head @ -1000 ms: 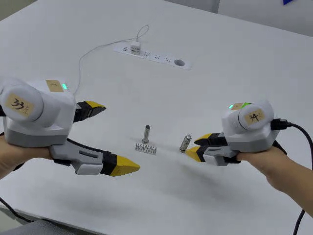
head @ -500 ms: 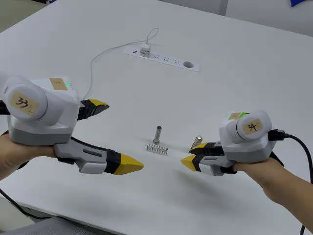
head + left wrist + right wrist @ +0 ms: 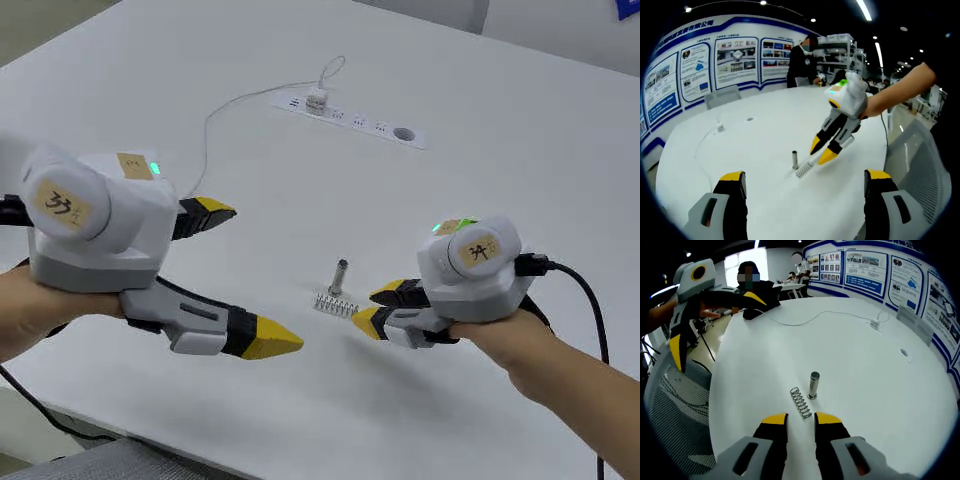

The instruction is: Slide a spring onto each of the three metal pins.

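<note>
Loose spring [image 3: 333,304] lies flat on the table [image 3: 480,180], touching the foot of the upright pin [image 3: 340,276]. Judged light, slippery and prone to roll or flick away, so take it across the coils at mid-length with a gentle pinch. Right claw [image 3: 368,308] is narrowly parted and empty. Left claw [image 3: 262,278] is spread wide and empty. Compared with a second ago, the right claw has closed from well apart to just beside the spring.

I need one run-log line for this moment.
left gripper: open, empty | right gripper: slightly open, empty, near spring | spring: flat on table beside upright pin
</note>
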{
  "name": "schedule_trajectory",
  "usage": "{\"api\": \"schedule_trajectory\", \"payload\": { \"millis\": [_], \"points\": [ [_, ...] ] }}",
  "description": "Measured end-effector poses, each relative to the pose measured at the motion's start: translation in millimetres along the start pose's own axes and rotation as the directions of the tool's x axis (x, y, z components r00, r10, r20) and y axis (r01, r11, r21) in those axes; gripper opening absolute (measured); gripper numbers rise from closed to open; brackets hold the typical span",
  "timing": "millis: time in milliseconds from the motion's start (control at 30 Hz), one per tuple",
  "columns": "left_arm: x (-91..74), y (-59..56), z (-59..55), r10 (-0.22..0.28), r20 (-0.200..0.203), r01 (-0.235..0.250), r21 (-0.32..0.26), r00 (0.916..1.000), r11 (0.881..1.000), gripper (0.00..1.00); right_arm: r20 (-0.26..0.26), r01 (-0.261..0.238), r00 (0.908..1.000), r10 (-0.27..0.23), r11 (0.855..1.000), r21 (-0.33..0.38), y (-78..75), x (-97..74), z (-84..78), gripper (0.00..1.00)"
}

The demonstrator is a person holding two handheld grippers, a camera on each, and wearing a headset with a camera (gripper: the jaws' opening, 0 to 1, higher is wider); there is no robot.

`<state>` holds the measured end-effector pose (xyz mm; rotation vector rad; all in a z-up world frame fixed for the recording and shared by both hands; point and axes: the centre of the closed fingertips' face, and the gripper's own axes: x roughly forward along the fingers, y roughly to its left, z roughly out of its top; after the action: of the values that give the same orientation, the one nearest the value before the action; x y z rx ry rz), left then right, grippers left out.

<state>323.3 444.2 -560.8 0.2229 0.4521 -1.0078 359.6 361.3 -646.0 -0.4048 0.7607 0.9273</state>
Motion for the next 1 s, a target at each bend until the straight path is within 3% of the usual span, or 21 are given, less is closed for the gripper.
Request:
{"api": "schedule_trajectory", "payload": {
  "millis": [200,567,800,933,1000],
  "points": [
    [0.5,-1.1,1.3,-0.011,0.021,0.011,-0.025,0.9997,1.0,1.0,-0.043,-0.012,0.999,0.01,0.999,-0.046,0.4,13.4,-1.9,0.21],
    [-3.4,13.3,-8.8,0.002,0.005,-0.001,-0.044,1.0,0.999,1.0,-0.091,-0.046,0.9951,0.039,0.996,-0.078,-1.9,29.2,-1.9,0.21],
    [-1.5,14.0,-7.9,0.003,0.014,-0.002,-0.066,0.9999,0.998,0.99,-0.124,-0.082,0.9897,0.071,0.993,-0.089,2.4,31.4,-7.5,0.18],
    [-0.9,11.7,-1.3,-0.013,0.044,0.016,-0.086,0.9989,0.996,0.96,-0.154,-0.098,0.9849,0.079,0.988,-0.12,4.8,31.2,-15.7,0.13],
    [-1.4,11.5,1.1,-0.015,0.053,0.02,-0.088,0.9985,0.996,0.96,-0.143,-0.1,0.9862,0.084,0.988,-0.114,5.3,31.6,-13.3,0.12]
  ]
}}
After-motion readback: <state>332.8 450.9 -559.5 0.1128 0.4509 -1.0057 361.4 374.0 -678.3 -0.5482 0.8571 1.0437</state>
